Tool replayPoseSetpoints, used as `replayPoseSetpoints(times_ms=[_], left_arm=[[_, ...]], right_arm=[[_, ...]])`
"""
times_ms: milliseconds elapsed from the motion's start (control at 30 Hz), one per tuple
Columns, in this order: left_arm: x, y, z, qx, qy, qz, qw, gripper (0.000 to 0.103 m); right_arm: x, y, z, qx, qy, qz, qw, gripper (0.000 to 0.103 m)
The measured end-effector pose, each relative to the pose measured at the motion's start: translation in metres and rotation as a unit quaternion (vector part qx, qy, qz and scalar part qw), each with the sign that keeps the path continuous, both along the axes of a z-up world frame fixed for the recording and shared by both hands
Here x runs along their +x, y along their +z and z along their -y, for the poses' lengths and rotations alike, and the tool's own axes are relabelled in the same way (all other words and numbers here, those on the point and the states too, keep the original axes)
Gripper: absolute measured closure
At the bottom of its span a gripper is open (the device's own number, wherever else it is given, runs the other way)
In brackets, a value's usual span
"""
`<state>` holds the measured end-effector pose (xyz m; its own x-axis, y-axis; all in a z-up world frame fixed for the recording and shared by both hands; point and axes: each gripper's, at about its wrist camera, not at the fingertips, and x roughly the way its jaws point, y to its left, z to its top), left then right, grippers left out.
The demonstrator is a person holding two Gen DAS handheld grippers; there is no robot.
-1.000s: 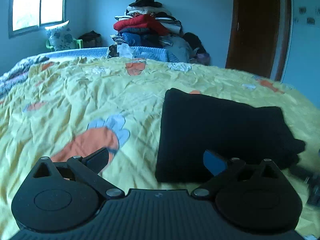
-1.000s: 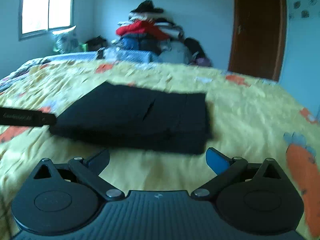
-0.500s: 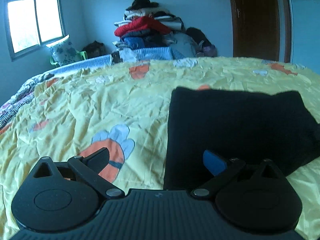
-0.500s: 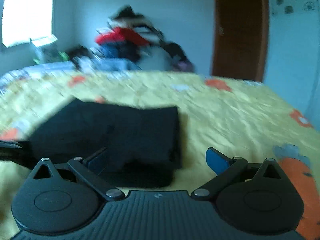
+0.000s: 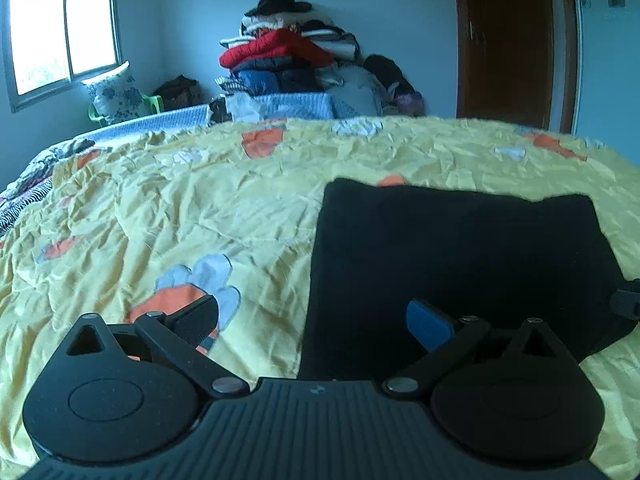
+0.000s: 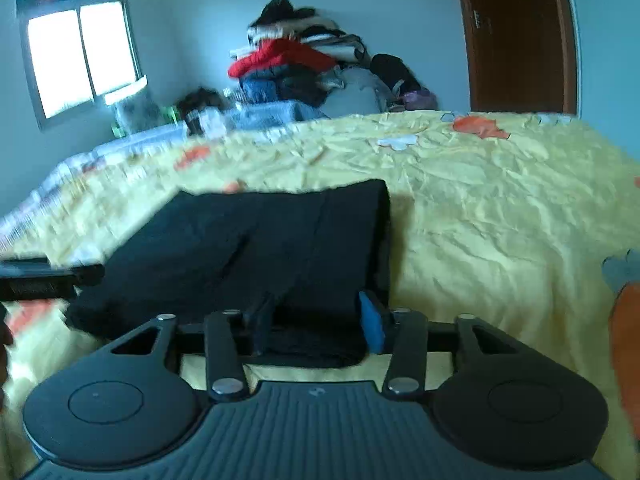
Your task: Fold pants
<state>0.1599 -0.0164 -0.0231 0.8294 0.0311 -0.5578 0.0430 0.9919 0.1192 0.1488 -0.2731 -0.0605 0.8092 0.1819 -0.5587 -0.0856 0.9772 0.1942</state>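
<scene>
Pants (image 5: 456,256): one black pair, folded to a flat rectangle on the bed's yellow carrot-print cover (image 5: 200,208). Long axis can't be told. Right tongs (image 6: 318,322) closing, narrow gap, near hem edge between the pads; contact unclear. Left tongs (image 5: 312,320) wide, straddling the near-left corner, nothing gripped. One clothes pile (image 5: 296,56) by the far wall, one window (image 5: 64,32), one door (image 5: 512,40).

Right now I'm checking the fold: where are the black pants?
The black pants lie folded on the yellow bedsheet, right of centre in the left wrist view, their near edge between the closing right gripper.
</scene>
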Motion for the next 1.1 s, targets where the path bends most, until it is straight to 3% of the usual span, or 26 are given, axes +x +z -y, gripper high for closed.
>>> replayPoseSetpoints(times_ms=[167,267,333,400,467,633,767,867,967,1000,1033,1100], left_arm=[[-0.001,-0.007,0.000,0.023,-0.009,-0.008,0.9997,0.000],[-0.001,0.000,0.000,0.014,-0.009,0.006,0.9998,0.000],[0.007,-0.001,0.003,0.012,-0.013,-0.005,0.9998,0.000],[0.013,-0.008,0.007,0.015,-0.013,-0.021,0.9996,0.000],[0.011,-0.013,0.004,0.005,-0.009,-0.020,0.9998,0.000],[0.005,-0.014,0.001,-0.001,-0.002,-0.014,0.9999,0.000],[0.005,-0.015,0.003,-0.003,0.003,-0.013,0.9999,0.000],[0.004,-0.016,0.003,0.003,-0.003,-0.007,1.0000,0.000],[0.006,-0.018,0.000,-0.013,0.000,-0.011,0.9999,0.000],[0.007,-0.019,-0.002,-0.023,0.004,-0.014,0.9996,0.000],[0.008,-0.019,-0.003,-0.032,0.009,-0.019,0.9993,0.000],[0.008,-0.019,-0.007,-0.043,0.009,-0.024,0.9987,0.000]], right_arm=[[-0.006,0.000,-0.016,-0.055,-0.012,-0.004,0.998,0.060],[-0.017,0.017,-0.012,-0.051,-0.037,0.033,0.997,0.055],[-0.016,0.027,-0.018,-0.063,-0.017,0.058,0.996,0.054],[-0.005,0.023,-0.023,-0.056,0.012,0.040,0.998,0.055],[0.010,0.006,-0.025,-0.068,0.012,-0.007,0.998,0.055],[-0.009,0.016,-0.022,-0.044,-0.016,0.021,0.999,0.053],[-0.008,0.010,-0.035,-0.057,0.008,0.012,0.998,0.033],[-0.005,0.007,-0.040,-0.079,-0.010,-0.005,0.997,0.032],[-0.023,0.038,-0.047,-0.038,0.012,0.058,0.998,0.030],[-0.023,0.041,-0.052,-0.044,0.028,0.067,0.996,0.028],[-0.016,0.039,-0.057,-0.064,0.028,0.055,0.996,0.021],[0.002,0.021,-0.057,-0.092,-0.006,-0.008,0.996,0.020]])
